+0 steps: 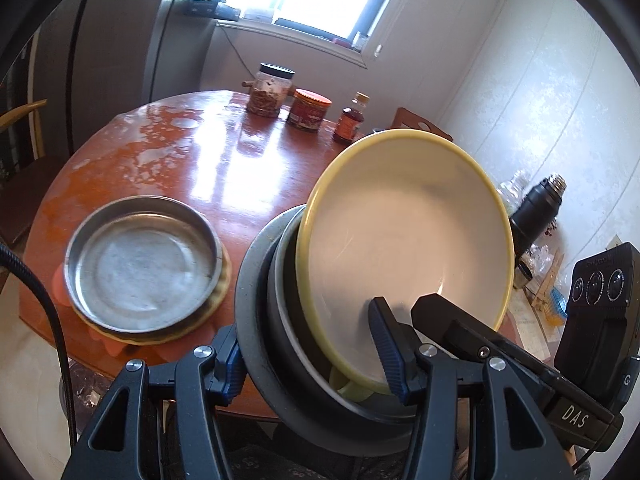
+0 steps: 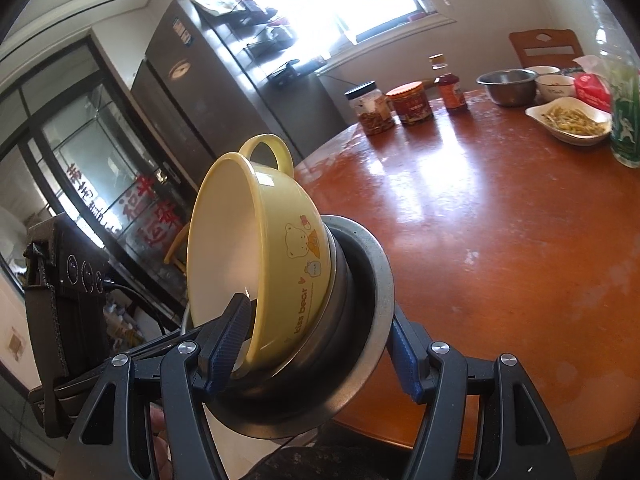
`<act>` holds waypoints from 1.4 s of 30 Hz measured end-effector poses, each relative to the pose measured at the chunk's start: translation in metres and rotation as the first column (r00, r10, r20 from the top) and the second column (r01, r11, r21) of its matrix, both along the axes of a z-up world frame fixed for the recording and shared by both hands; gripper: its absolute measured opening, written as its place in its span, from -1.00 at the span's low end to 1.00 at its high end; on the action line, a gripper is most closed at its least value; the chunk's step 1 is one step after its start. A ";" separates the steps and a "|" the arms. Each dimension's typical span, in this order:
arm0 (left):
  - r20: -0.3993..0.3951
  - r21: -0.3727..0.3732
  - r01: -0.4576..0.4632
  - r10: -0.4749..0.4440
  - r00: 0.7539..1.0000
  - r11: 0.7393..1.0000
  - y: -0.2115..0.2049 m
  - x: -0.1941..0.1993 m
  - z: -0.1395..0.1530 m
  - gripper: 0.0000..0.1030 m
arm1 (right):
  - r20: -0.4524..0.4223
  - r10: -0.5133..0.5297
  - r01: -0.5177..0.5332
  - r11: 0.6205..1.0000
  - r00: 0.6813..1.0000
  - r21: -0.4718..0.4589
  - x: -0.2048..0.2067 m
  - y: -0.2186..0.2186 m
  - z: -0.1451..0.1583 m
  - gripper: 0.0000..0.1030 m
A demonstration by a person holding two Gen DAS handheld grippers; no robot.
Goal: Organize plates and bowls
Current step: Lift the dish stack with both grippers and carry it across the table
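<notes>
A yellow bowl with a white inside and a bear print sits tilted, nested in metal bowls. My left gripper is shut on this stack: one finger outside the outer metal rim, the other inside the yellow bowl. My right gripper is shut on the same stack from the other side, one finger inside the yellow bowl, one behind the metal rim. The stack is held at the near edge of the round wooden table. A metal plate lies on a yellow plate to the left.
Two jars and a small bottle stand at the table's far side. In the right wrist view a steel bowl, small white bowls, a dish of food and a green bottle stand far right. A fridge stands behind.
</notes>
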State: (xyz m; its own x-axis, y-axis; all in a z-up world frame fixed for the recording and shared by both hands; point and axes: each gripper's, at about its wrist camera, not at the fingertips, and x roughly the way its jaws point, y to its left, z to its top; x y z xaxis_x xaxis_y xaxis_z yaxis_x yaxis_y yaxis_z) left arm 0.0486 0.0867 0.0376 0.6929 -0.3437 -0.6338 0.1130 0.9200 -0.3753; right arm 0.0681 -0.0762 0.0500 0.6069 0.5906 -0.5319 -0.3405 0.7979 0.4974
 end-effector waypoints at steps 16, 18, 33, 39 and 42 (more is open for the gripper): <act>0.001 0.008 -0.163 0.163 0.987 0.987 0.102 0.018 -0.003 0.06 | -0.016 0.169 -0.169 0.986 0.985 0.008 0.057 0.109 -0.006 0.32; -0.005 0.006 -0.173 0.173 0.985 0.985 0.112 0.022 -0.006 0.06 | -0.023 0.180 -0.180 0.984 0.983 0.006 0.063 0.119 -0.009 0.32; -0.042 -0.019 -0.175 0.174 0.984 0.984 0.137 0.041 -0.025 0.06 | -0.060 0.194 -0.196 0.980 0.979 -0.023 0.082 0.151 -0.025 0.32; -0.046 -0.022 -0.174 0.173 0.984 0.985 0.139 0.044 -0.031 0.06 | -0.064 0.189 -0.191 0.981 0.980 -0.024 0.081 0.151 -0.028 0.32; -0.053 -0.026 -0.175 0.173 0.983 0.984 0.140 0.047 -0.035 0.06 | -0.074 0.185 -0.188 0.982 0.980 -0.024 0.082 0.151 -0.032 0.32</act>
